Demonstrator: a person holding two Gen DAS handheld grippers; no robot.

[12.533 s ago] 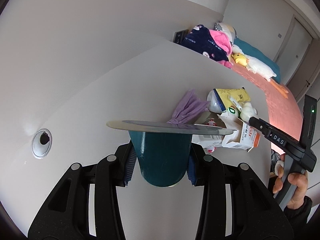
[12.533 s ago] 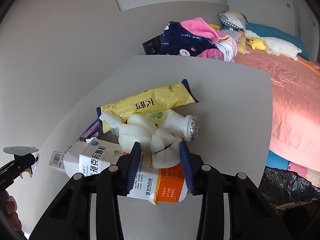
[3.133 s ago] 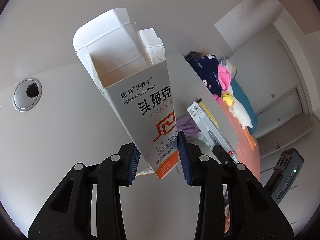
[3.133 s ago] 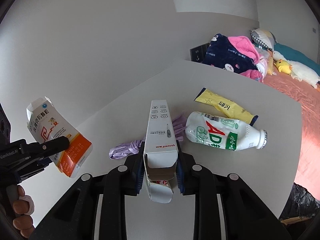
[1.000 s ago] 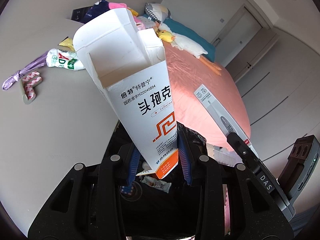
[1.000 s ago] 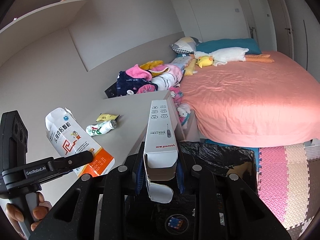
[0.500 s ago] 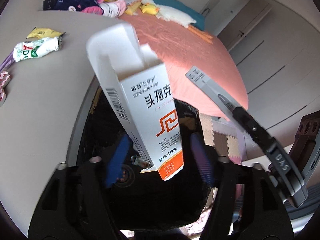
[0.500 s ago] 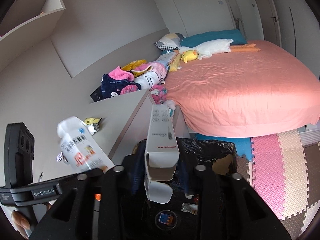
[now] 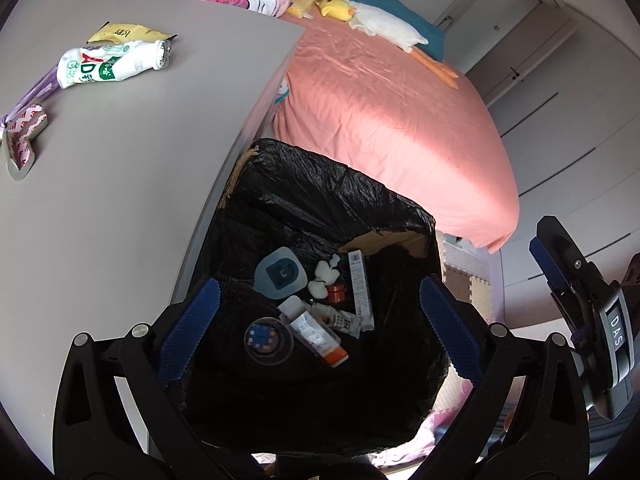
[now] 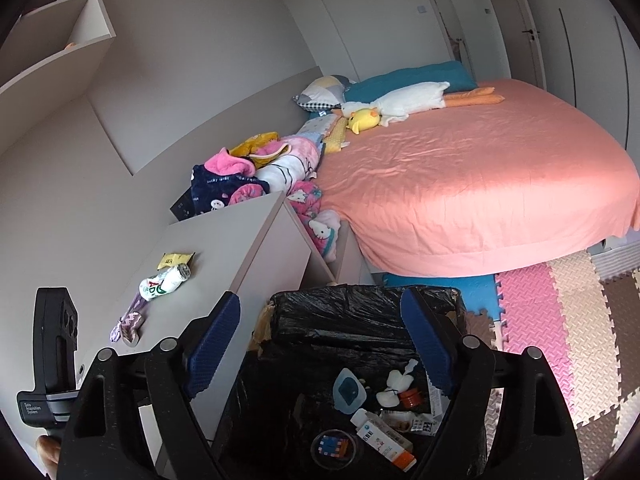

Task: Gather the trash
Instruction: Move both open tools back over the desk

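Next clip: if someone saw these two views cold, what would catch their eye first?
Probably the black-lined trash bin just below both open grippers, left gripper and right gripper, with boxes and wrappers already at its bottom, including a white and orange medicine carton. Behind it the salmon-pink bed fills the room. On the grey desk beside the bin, a white and green plastic bottle lies on its side.

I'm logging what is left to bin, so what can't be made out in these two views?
- Purple item at the desk edge: cut off by the left wrist frame, tiny in the right wrist view.
- Yellow wrapper: partly behind the bottle.
- Bin contents near its front wall: hidden by both open tongs, left and right.
- Small print on the binned boxes: too small.
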